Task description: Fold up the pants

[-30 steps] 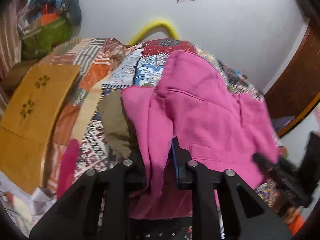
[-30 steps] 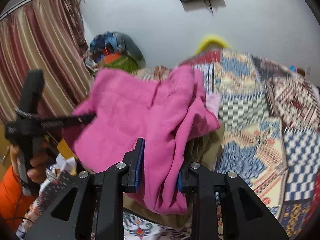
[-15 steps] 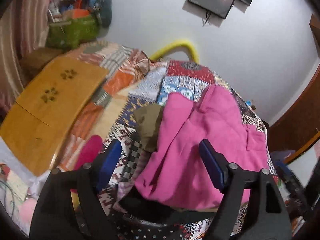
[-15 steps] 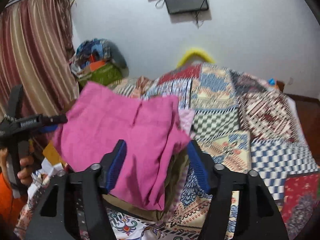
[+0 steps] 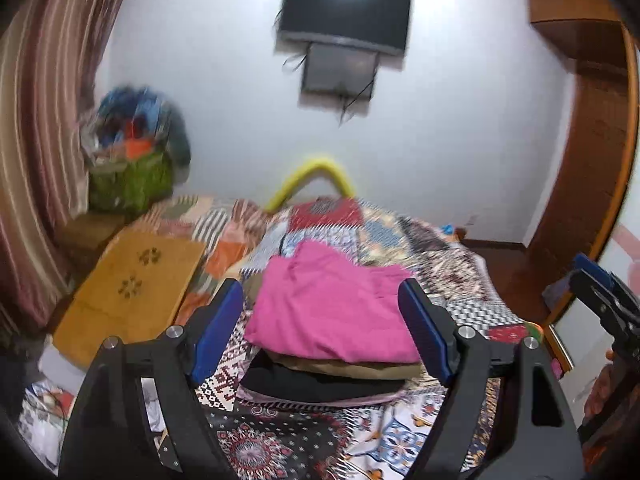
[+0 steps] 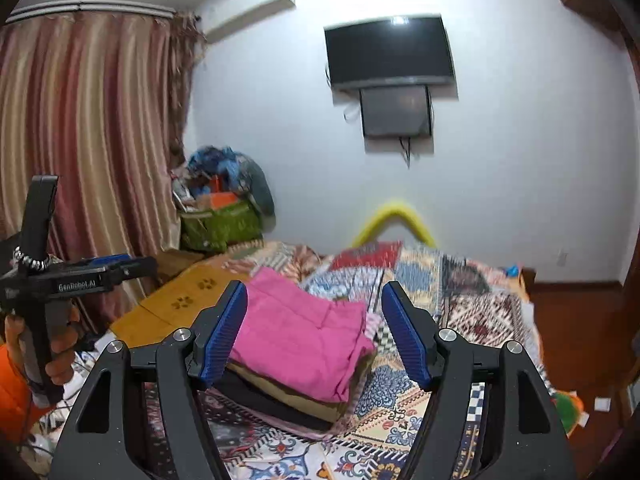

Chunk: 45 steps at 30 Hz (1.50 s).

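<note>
Pink folded pants (image 5: 332,304) lie on top of a small stack of folded clothes (image 6: 288,394) on the patchwork bedspread (image 5: 448,268), free of both my tools. I hold both tools above the bed, angled slightly down toward the stack. My left tool (image 5: 320,328) stands wide open with nothing between its blue pads (image 5: 218,328). My right tool (image 6: 314,338) has its jaws opening, also with nothing in them. Only the right view shows my left hand (image 6: 56,350) wrapped round the left tool's handle, beside an orange sleeve (image 6: 10,392) and the striped curtain (image 6: 80,128). Only the left view shows the wooden door (image 5: 588,152).
</note>
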Each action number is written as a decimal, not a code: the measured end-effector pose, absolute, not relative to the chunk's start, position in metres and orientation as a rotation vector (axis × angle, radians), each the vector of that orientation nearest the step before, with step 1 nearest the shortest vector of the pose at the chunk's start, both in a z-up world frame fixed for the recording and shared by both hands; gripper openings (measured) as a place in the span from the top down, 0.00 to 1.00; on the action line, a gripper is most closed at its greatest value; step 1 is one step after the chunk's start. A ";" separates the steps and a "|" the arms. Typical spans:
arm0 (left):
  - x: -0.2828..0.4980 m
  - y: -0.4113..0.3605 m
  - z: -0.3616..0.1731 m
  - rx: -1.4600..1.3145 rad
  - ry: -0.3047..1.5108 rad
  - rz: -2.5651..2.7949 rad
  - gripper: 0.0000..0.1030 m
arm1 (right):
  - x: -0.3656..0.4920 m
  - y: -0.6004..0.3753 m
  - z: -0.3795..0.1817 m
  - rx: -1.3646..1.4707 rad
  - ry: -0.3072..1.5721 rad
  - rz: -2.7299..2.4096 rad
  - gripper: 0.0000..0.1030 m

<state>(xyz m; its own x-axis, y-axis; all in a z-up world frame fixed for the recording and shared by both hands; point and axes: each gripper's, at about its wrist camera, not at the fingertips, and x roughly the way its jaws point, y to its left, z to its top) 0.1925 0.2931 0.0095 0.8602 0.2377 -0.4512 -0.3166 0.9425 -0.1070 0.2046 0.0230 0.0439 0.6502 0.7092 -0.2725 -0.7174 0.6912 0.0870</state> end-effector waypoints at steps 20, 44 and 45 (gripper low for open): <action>0.043 0.145 0.075 -0.070 0.173 0.208 0.07 | 0.079 -0.052 0.086 0.015 0.066 0.765 0.12; 0.018 0.120 0.069 -0.054 0.140 0.233 0.00 | 0.059 -0.061 0.069 0.032 0.059 0.721 0.00; 0.017 0.119 0.069 -0.054 0.140 0.232 0.00 | 0.059 -0.061 0.070 0.032 0.059 0.721 0.00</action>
